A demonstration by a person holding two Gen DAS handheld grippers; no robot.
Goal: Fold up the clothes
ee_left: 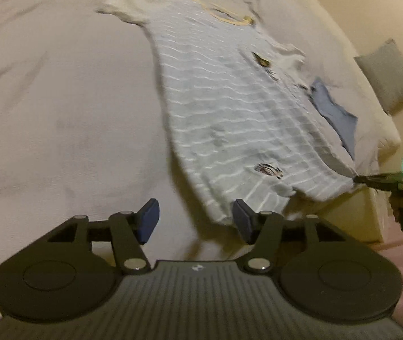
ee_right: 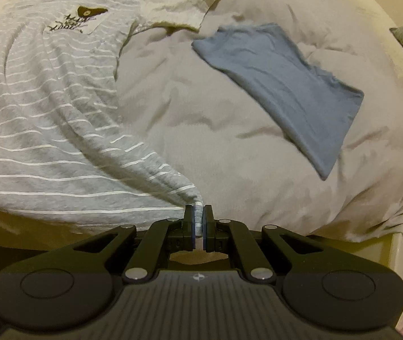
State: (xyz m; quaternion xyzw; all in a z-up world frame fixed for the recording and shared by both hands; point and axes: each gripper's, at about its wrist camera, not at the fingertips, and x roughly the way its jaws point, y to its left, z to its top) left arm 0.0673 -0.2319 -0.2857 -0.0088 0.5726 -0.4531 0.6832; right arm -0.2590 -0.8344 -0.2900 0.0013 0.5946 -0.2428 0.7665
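- The left gripper (ee_left: 195, 221) is seen over the near edge of the bed (ee_left: 59, 113), with its jaws standing about halfway apart and nothing pressed between the blue pads (ee_left: 149, 221).
- The hem of the striped T-shirt (ee_left: 229, 119) lies just beyond the right-hand pad in the left wrist view, and whether it touches that pad cannot be told.
- The T-shirt, grey with thin white stripes and a yellow-edged neckline, is spread face up along the bed, its collar towards the far side and its hem at the near edge.
- A dark printed emblem is seen on its chest, and a smaller one near the hem.
- A folded blue garment (ee_right: 280, 85) lies flat on the bedcover to the right of the T-shirt, clear of its sleeve.
- The right gripper (ee_right: 198, 223) is closed tight on the near right hem corner of the T-shirt, and the cloth is drawn into a taut ridge running to the jaws.
- A grey cushion (ee_left: 391, 76) is seen at the far right, beyond the edge of the bed.
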